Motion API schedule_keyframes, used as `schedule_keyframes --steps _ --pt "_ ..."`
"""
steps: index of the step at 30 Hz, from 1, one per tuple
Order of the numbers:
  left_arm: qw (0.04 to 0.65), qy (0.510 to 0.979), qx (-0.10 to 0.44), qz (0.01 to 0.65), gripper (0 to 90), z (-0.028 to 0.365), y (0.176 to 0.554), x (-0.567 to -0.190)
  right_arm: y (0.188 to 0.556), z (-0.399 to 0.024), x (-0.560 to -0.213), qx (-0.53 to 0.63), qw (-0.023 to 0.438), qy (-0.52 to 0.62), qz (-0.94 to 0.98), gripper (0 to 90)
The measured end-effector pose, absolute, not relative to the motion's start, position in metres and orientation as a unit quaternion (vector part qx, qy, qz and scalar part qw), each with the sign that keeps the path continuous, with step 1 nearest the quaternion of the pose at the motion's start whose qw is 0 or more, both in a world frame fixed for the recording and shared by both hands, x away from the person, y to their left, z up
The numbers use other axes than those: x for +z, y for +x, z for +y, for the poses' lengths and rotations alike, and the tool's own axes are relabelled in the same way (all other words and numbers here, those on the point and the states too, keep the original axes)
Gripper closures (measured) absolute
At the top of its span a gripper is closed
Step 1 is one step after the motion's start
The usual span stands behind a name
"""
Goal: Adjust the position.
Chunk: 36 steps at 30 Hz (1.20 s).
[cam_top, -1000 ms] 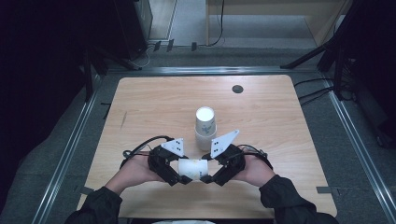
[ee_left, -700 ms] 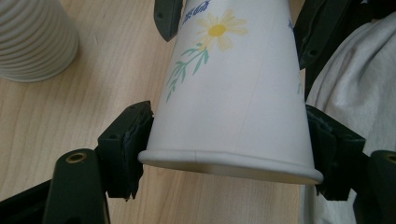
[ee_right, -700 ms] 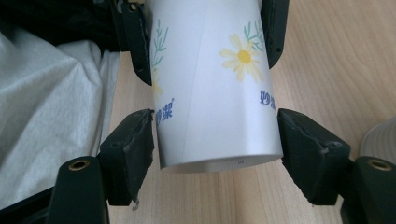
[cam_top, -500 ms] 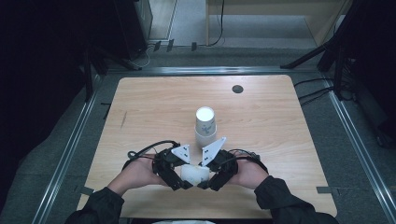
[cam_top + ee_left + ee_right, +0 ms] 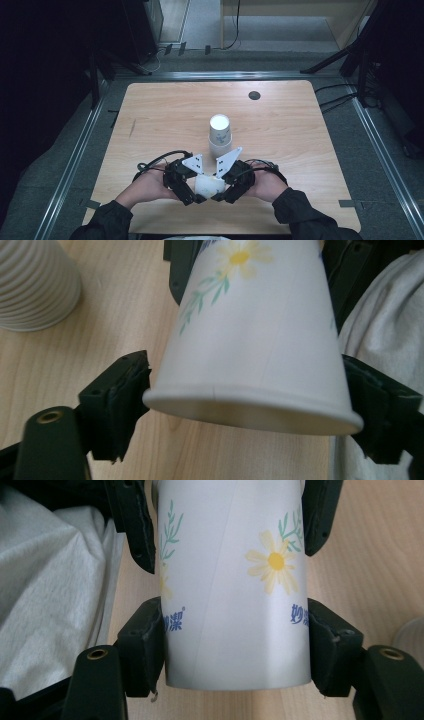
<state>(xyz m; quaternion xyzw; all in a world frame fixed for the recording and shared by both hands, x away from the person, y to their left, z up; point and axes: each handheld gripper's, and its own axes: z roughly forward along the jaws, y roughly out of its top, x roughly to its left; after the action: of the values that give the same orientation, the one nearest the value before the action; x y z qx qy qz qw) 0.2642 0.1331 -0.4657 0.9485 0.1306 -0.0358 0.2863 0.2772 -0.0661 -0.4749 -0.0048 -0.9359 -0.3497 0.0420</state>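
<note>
We hold one daisy cup [image 5: 209,185] just in front of the cup stack [image 5: 220,134]. The right gripper [image 5: 235,645], jaws just closing, clamps its base; the left gripper [image 5: 247,390], just opening, straddles its rim. Stacking remains.

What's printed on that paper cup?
Yellow daisies, green sprigs, blue lettering on the white paper cup; right gripper view.

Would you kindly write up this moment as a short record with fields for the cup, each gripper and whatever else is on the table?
held item: paper cup with daisy print, lying level between both grippers
left gripper: jaws have just been opening; pads at the cup's rim end, left pad touching the rim
right gripper: jaws have just been closing; pads against the cup's base end
stack of cups: upright, mid-table, beyond the grippers
table: light wood
white cloth: beside the held cup, at the near edge
</note>
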Motion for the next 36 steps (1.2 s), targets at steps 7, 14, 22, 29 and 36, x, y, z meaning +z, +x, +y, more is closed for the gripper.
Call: schedule_keyframes --steps 7,14,22,29,36 --pt "0.352 0.923 -0.037 0.153 12.9 0.149 0.271 -0.455 0.284 -0.08 -0.464 -0.387 0.038 -0.026 -0.921 34.2" --pt "0.404 0.897 -0.048 0.171 12.9 0.16 0.275 -0.449 0.289 -0.094 -0.452 -0.438 0.043 -0.045 -0.897 34.2" --pt "0.447 0.877 -0.046 0.171 13.2 0.161 0.272 -0.443 0.29 -0.096 -0.449 -0.471 0.061 -0.042 -0.879 34.1" --pt "0.464 0.868 -0.051 0.171 13.6 0.161 0.268 -0.441 0.29 -0.09 -0.45 -0.475 0.073 -0.038 -0.876 34.1" --pt "0.478 0.859 -0.054 0.178 13.4 0.161 0.265 -0.44 0.292 -0.09 -0.45 -0.478 0.079 -0.042 -0.874 34.2"
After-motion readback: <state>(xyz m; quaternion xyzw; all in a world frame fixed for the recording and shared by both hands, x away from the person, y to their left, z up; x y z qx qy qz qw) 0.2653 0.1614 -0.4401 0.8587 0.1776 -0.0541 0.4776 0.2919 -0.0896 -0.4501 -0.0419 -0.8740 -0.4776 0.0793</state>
